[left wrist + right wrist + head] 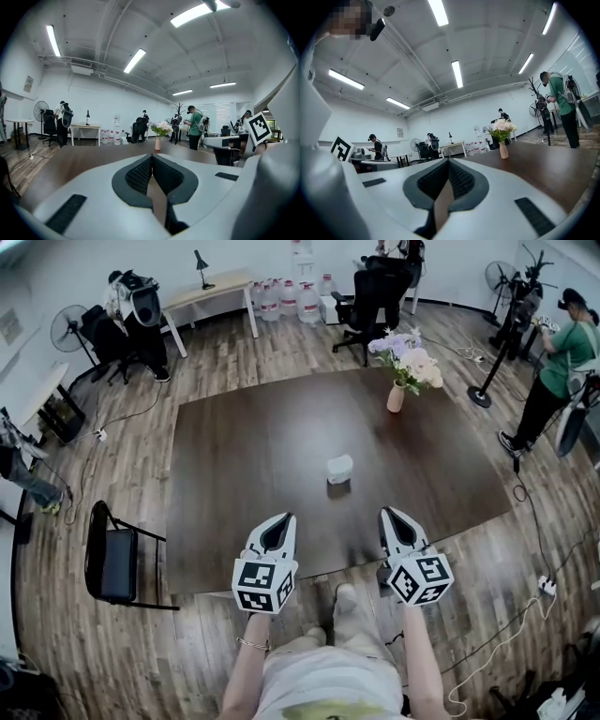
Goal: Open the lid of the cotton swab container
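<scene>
The cotton swab container (339, 468), a small whitish box with its lid down, sits near the middle of the dark brown table (244, 456). Both grippers hover over the table's near edge, well short of the container. My left gripper (279, 519) is to its lower left and my right gripper (391, 514) to its lower right. Each has its jaws together with nothing between them, as the left gripper view (151, 157) and the right gripper view (448, 161) also show. Neither gripper view shows the container.
A vase of flowers (397, 395) stands at the table's far right, also in the left gripper view (157, 143) and the right gripper view (503, 150). A black chair (114, 563) stands left of the table, an office chair (375, 296) beyond it. A person (562, 362) stands at right.
</scene>
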